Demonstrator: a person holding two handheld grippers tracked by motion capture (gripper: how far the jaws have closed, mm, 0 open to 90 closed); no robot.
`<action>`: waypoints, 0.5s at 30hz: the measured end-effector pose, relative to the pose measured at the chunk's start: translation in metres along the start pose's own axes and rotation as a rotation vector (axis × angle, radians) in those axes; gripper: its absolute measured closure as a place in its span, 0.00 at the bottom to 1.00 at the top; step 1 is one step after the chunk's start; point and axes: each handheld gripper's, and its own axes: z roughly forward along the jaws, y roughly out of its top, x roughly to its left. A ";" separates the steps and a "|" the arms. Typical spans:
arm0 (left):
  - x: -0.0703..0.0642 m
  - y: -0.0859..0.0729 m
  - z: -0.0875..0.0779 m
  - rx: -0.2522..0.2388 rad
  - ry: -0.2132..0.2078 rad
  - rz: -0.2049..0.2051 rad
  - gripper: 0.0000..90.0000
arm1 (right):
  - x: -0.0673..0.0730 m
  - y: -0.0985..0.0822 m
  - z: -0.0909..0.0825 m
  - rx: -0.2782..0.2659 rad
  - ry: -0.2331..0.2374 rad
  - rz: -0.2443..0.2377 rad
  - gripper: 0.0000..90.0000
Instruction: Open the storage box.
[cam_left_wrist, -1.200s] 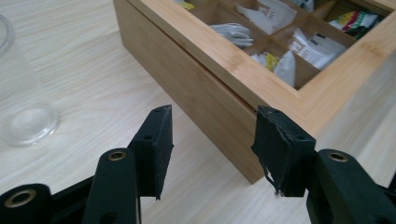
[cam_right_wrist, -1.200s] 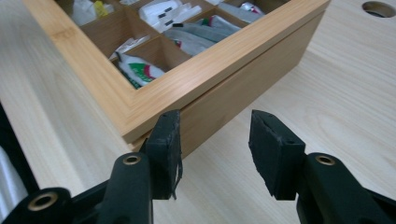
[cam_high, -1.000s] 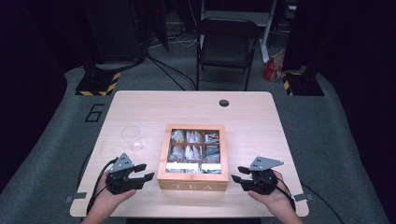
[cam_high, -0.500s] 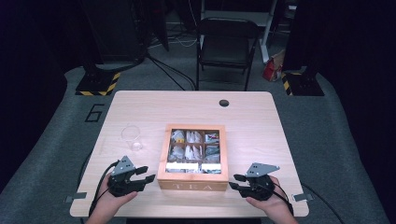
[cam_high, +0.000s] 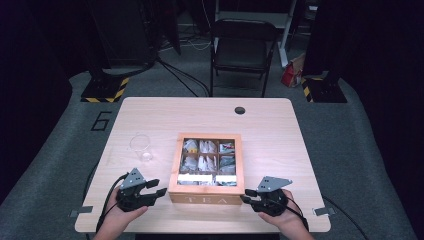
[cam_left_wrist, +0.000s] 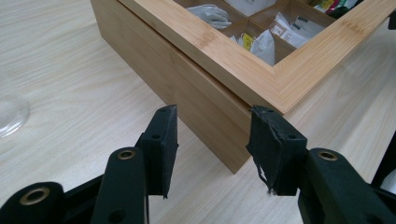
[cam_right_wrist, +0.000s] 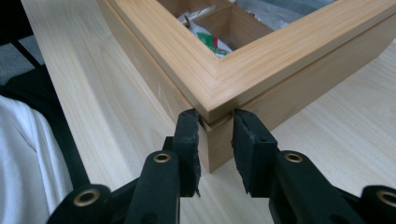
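Right gripper (cam_right_wrist: 215, 140): fingers (cam_right_wrist: 188, 140) parted narrowly, astride the tea box's (cam_high: 206, 165) near right corner at the lid seam, gripping nothing. Left gripper (cam_left_wrist: 212, 140): fingers (cam_left_wrist: 161, 140) spread wide, empty, just short of the box's near left corner. Box sits mid-counter (cam_high: 270, 130), bags (cam_high: 202, 162) showing in its compartments. Glass (cam_high: 141, 147) left of the box, apart from it.

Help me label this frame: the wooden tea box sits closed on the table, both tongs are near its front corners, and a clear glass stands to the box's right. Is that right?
One slip: the glass stands to the left of the tea box, not the right, as the high view shows. The rest holds: the left tongs and right tongs sit near the closed box's front corners.
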 end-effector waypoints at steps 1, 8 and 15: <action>-0.001 0.000 0.000 -0.002 -0.001 -0.003 0.58 | 0.000 0.001 0.000 -0.010 0.003 0.005 0.79; -0.004 0.000 0.002 -0.002 -0.009 0.003 0.59 | 0.001 0.001 0.001 -0.013 -0.008 -0.004 0.78; -0.004 0.000 0.000 -0.001 -0.016 0.004 0.59 | 0.001 0.002 0.000 -0.016 -0.005 0.010 0.78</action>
